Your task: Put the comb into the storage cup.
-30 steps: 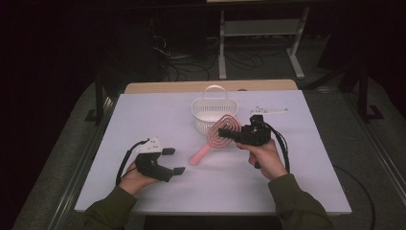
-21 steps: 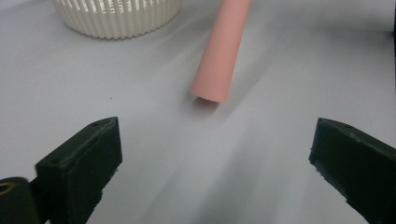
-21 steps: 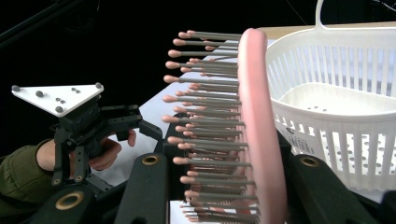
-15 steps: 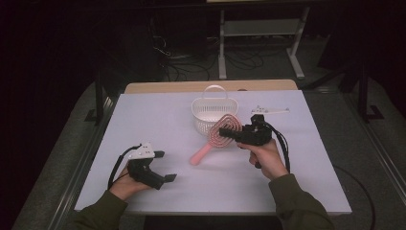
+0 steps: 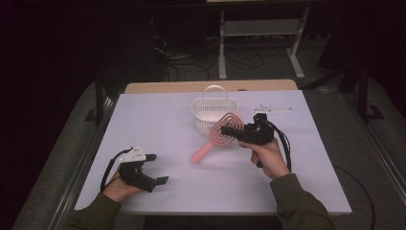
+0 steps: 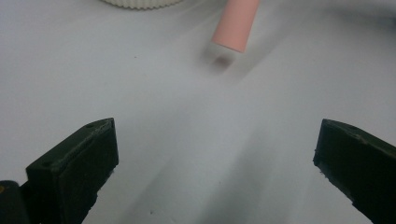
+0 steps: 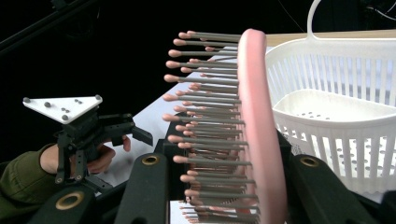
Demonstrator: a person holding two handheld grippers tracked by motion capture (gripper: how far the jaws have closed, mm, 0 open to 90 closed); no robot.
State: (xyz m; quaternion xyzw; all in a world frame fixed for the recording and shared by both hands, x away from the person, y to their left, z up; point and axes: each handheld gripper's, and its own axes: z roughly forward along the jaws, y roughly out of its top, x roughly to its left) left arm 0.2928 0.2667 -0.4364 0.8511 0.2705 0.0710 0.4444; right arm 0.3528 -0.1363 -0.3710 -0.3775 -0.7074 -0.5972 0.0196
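Note:
A pink hairbrush hangs tilted over the middle of the white table, its handle end low near the surface. My right gripper is shut on the brush's round head, beside a white slatted basket. In the right gripper view the jaws clamp the head edge-on, bristles pointing left, with the basket just behind. My left gripper sits near the front left; its jaws have just been opening and hold nothing. Its own view faces bare table, the handle tip and the basket's base.
A small white flat bracket lies on the table behind my right hand. A wooden strip edges the far side. Beyond it stand a metal rack and cables on a dark floor.
My left hand has drawn back toward the front left edge and its jaws stand wider apart. The right hand and the brush have stayed put.

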